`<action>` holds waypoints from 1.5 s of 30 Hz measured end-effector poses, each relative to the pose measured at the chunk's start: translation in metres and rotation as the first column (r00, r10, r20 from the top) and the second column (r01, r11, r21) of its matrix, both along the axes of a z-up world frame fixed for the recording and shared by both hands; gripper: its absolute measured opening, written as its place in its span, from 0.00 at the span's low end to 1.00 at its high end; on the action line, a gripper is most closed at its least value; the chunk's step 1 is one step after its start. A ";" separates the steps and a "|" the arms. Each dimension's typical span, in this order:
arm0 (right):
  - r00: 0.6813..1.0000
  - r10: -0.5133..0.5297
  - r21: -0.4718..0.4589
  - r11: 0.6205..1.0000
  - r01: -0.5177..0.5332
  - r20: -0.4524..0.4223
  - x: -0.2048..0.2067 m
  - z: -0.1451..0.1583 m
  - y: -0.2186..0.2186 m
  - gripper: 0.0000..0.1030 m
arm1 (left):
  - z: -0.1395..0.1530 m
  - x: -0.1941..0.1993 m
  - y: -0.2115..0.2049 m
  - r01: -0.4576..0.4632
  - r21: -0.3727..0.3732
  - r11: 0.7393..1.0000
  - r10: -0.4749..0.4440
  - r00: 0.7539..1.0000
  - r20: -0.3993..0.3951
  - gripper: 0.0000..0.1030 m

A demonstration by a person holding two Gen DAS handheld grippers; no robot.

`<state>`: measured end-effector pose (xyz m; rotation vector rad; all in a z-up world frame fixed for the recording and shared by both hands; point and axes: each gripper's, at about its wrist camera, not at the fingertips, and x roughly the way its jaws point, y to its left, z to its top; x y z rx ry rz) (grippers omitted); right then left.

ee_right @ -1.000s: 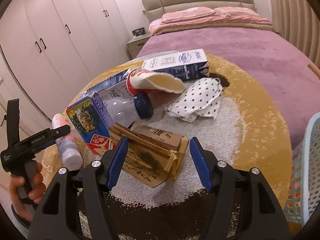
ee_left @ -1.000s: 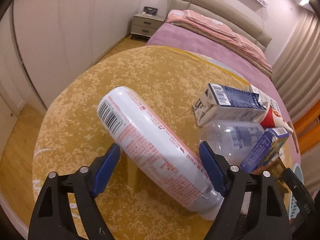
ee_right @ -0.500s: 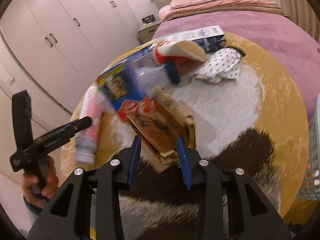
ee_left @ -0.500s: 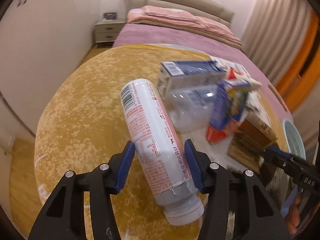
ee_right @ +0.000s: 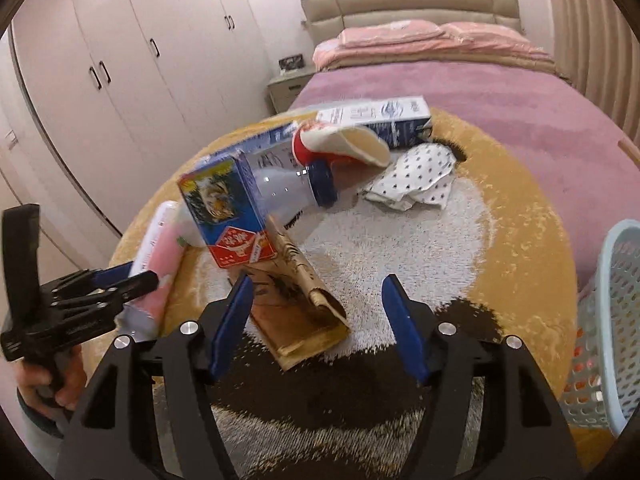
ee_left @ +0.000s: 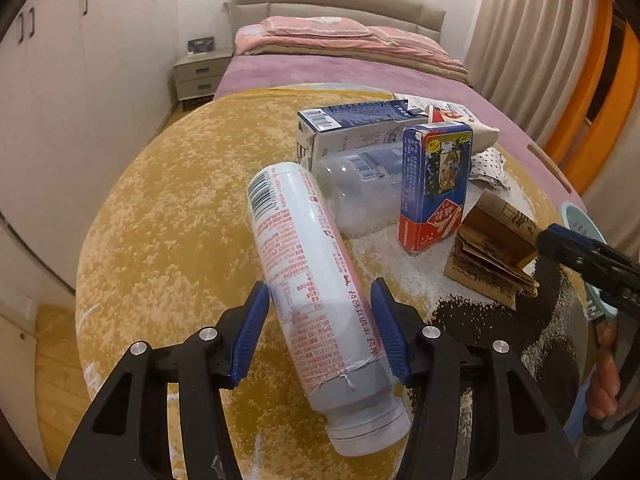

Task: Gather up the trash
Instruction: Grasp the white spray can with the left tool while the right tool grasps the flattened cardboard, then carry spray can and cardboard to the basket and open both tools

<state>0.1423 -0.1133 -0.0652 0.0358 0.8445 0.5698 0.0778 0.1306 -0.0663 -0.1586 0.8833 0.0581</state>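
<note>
Left jaws: narrow and opening around the bottle [ee_left: 316, 288], which lies between the pads; both pads [ee_left: 252, 330] look to be against its sides, so it reads as gripped, cap end toward the camera. Left gripper [ee_left: 320, 332] points down at the round yellow rug [ee_left: 168, 208]. From the right wrist view the same gripper [ee_right: 120, 280] sits on the pink bottle [ee_right: 160, 248] at the left edge, a hand [ee_right: 52, 384] on its handle.

Right jaws: wide and opening, pads clear of everything. Right gripper [ee_right: 316, 320] is over the folded brown paper bag [ee_right: 296, 304], bag nearer the left pad (not touching either, as far as I can tell).

Rest of the trash is piled mid-rug: a blue-red box [ee_right: 228, 216] leaning on a clear bottle [ee_right: 280, 188] with blue cap, a crushed cup [ee_right: 344, 144], a blue-white carton [ee_right: 380, 120] behind, a dotted wrapper [ee_right: 416, 176] to the right.

Pale blue basket [ee_right: 608, 320] stands at the right edge of the rug, well apart from the pile.
</note>
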 end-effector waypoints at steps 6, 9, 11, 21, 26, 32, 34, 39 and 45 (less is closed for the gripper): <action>0.999 0.014 -0.018 1.000 -0.015 -0.030 0.015 -0.016 0.012 0.51 | -0.006 0.002 -0.006 -0.018 0.012 1.000 0.018 1.000 -0.024 0.54; 0.999 0.025 -0.032 0.999 -0.026 -0.038 0.015 -0.019 0.017 0.37 | -0.009 0.004 -0.010 -0.026 0.038 0.999 0.028 0.999 -0.036 0.54; 0.999 0.030 -0.032 0.999 -0.031 -0.037 0.013 -0.018 0.017 0.31 | -0.010 0.004 -0.010 -0.031 0.041 0.999 0.033 0.999 -0.039 0.53; 0.999 0.014 -0.039 0.999 -0.013 0.038 -0.011 -0.003 0.006 0.05 | 0.006 -0.011 -0.006 -0.062 0.010 0.998 0.061 0.998 0.025 0.51; 0.994 -0.023 -0.012 1.000 0.024 0.105 -0.025 0.018 -0.010 0.05 | 0.026 -0.019 -0.014 -0.040 -0.002 0.999 0.040 0.996 0.082 0.51; 0.984 -0.101 0.039 0.995 0.097 0.148 -0.032 0.038 -0.043 0.05 | 0.055 -0.024 -0.041 0.035 -0.005 0.999 -0.034 0.988 0.153 0.51; 0.977 -0.140 0.051 0.990 0.133 0.160 -0.034 0.044 -0.057 0.05 | 0.064 -0.022 -0.055 0.074 -0.005 0.997 -0.072 0.982 0.173 0.51; 0.952 -0.238 0.078 0.971 0.227 0.191 -0.039 0.059 -0.098 0.05 | 0.077 -0.011 -0.095 0.171 0.001 0.985 -0.167 0.964 0.206 0.51; 0.903 -0.380 0.120 0.924 0.362 0.199 -0.045 0.067 -0.158 0.05 | 0.084 0.010 -0.156 0.299 0.014 0.954 -0.294 0.929 0.224 0.51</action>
